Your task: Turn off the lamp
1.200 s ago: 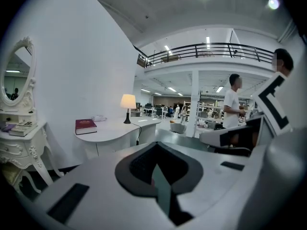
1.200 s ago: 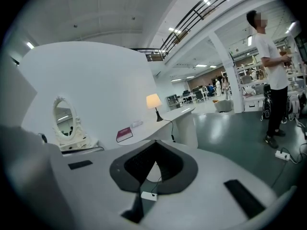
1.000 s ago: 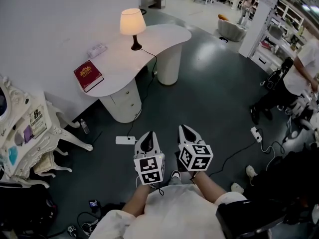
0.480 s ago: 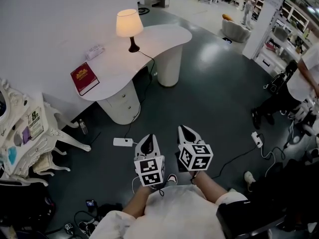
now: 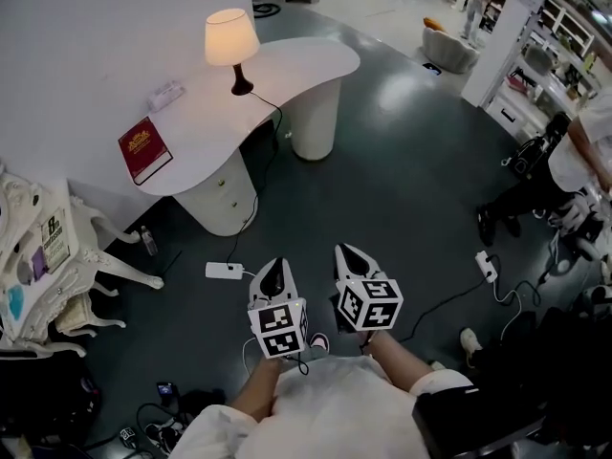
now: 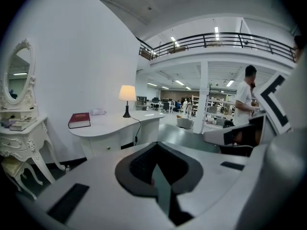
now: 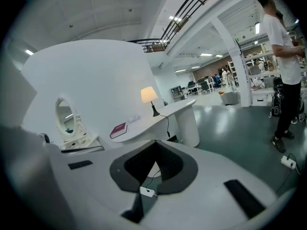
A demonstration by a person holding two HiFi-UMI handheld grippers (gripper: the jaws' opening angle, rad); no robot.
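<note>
The lamp [image 5: 231, 38] is lit, with a cream shade on a dark stem, and stands at the far end of a curved white desk [image 5: 296, 65]. Its black cord [image 5: 271, 137] runs off the desk edge down to a white adapter [image 5: 225, 271] on the floor. Both grippers hang side by side over the dark floor, well short of the desk, and point towards it. My left gripper [image 5: 271, 273] is shut and empty, and so is my right gripper [image 5: 346, 259]. The lamp [image 6: 127, 94] shows far ahead in the left gripper view, and the lamp [image 7: 149, 95] likewise in the right gripper view.
A red book [image 5: 145, 149] and a small white packet [image 5: 164, 94] lie on the desk. An ornate white vanity [image 5: 48, 256] stands at the left. Cables and a power strip [image 5: 488, 264] lie on the floor at right, near a standing person [image 5: 574, 151].
The desk and lamp have slid left in the head view. Both grippers have drifted slightly left and down in the picture. Their jaws have not changed.
</note>
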